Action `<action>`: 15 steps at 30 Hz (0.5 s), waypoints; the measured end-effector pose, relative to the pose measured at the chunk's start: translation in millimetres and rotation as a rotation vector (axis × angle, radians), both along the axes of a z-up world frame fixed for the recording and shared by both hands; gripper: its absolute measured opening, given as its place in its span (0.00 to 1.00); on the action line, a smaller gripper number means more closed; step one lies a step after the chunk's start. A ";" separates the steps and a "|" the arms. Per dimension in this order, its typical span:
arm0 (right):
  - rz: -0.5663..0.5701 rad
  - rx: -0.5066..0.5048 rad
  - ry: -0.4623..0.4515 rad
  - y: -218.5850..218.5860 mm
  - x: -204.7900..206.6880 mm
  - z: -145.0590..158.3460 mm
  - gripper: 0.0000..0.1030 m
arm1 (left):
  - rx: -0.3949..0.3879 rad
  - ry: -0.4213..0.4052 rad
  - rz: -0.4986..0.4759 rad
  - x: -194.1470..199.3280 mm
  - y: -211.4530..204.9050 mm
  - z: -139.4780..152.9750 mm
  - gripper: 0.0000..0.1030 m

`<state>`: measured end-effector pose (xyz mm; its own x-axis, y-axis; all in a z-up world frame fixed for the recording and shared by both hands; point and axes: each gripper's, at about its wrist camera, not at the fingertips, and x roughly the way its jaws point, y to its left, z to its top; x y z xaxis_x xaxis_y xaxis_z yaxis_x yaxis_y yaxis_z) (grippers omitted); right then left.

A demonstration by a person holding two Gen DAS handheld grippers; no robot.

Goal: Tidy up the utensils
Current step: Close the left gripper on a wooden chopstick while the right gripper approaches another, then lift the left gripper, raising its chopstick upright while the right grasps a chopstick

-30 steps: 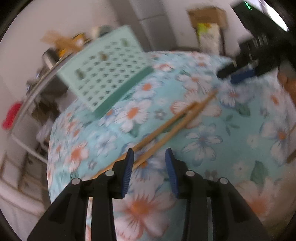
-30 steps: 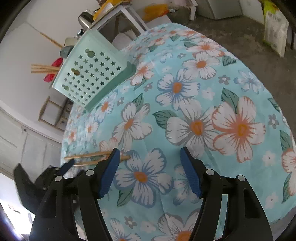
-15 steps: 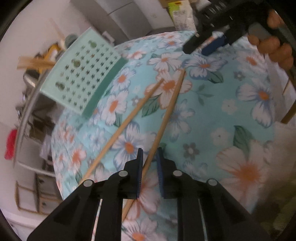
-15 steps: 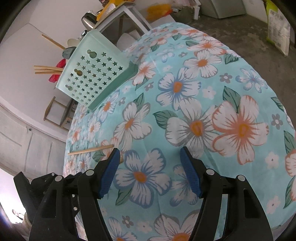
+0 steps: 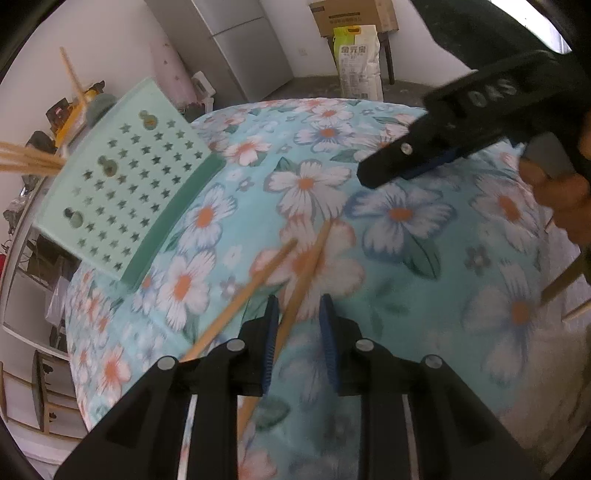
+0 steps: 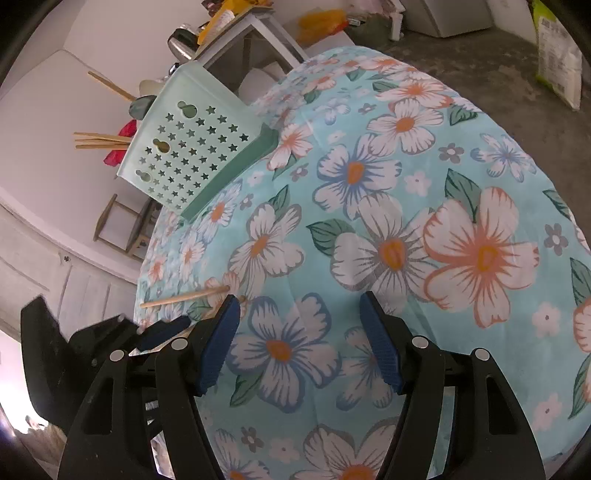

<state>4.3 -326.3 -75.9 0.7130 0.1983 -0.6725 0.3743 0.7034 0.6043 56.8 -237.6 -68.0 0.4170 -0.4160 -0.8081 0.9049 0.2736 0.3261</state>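
Note:
Two wooden chopsticks lie on the floral tablecloth. One chopstick runs between the blue pads of my left gripper, close to the left pad and clear of the right one; the jaws are opening. The other chopstick lies just left of the jaws. A mint-green star-holed utensil basket stands at the table's far left edge with several chopsticks sticking out. My right gripper hovers open over the cloth with nothing between its pads; the basket and a chopstick show to its left.
A hand holds the right gripper's body at the upper right. A fridge, a cardboard box and a printed sack stand beyond the table. A cluttered shelf sits behind the basket. Wooden sticks show at the right edge.
The left gripper's jaws narrowed around one chopstick, then widened a little, and the gripper shifted across the table. The right gripper kept still and open.

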 end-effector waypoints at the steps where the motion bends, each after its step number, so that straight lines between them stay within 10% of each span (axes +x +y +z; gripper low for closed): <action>1: 0.000 -0.002 -0.001 0.4 0.1 -0.1 0.62 | 0.003 -0.004 -0.006 -0.2 -4.0 -0.9 0.17; 15: -0.032 0.087 -0.006 -6.5 -5.1 0.4 0.60 | -0.061 -0.077 0.018 -3.2 -16.1 19.8 0.06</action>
<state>-0.8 -332.8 -75.5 0.7242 0.2323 -0.6493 0.3921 0.6359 0.6648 53.6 -253.7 -48.3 0.4849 -0.4556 -0.7465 0.8725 0.3111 0.3769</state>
